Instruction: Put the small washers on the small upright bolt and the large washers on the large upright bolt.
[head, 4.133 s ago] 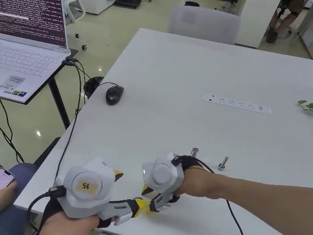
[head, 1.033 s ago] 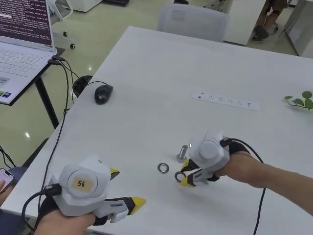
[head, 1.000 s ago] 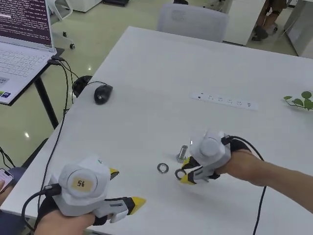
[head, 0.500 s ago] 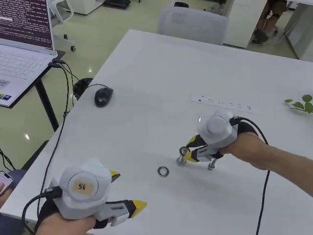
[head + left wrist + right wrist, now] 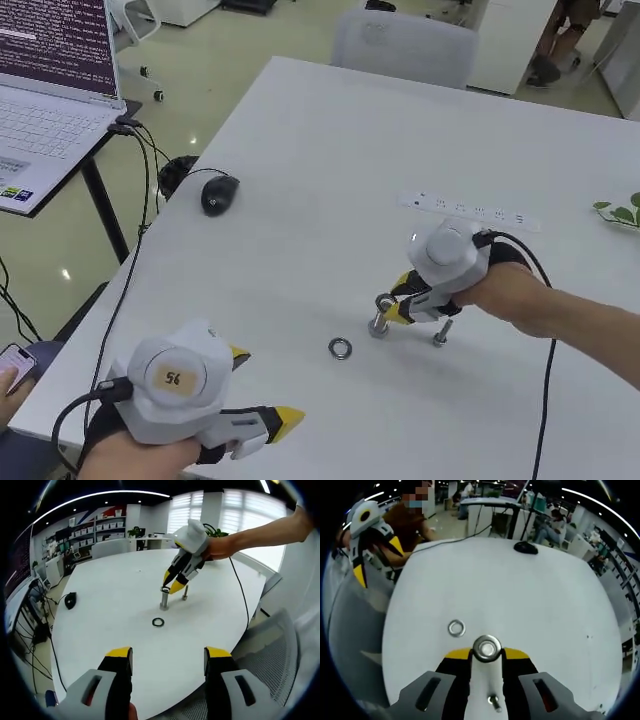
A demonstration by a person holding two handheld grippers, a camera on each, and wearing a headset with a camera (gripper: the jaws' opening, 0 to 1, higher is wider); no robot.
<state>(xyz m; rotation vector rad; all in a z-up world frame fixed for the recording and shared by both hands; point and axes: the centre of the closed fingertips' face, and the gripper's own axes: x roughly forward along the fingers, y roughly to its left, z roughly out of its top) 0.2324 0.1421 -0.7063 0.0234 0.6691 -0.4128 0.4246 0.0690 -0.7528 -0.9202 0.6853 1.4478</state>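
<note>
My right gripper [image 5: 392, 306] is shut on a large steel washer [image 5: 385, 300] and holds it flat just over the top of the large upright bolt [image 5: 378, 323]. In the right gripper view the washer [image 5: 487, 648] sits between the yellow fingertips [image 5: 458, 654] and hides the bolt below. The small upright bolt [image 5: 440, 335] stands just right of the large one. Another washer [image 5: 340, 348] lies loose on the white table [image 5: 330, 150], also seen as a ring [image 5: 158, 622]. My left gripper [image 5: 168, 654] is open, low at the near edge.
A black mouse [image 5: 221, 194] with its cable lies at the table's left edge. A white power strip [image 5: 478, 212] lies behind the bolts. A laptop [image 5: 50, 100] stands on a side stand to the left, a grey chair [image 5: 400, 45] at the far end.
My right gripper has carried the washer from the table's near edge to the bolts, then lifted it from beside the large bolt to over its top. The left gripper stayed put.
</note>
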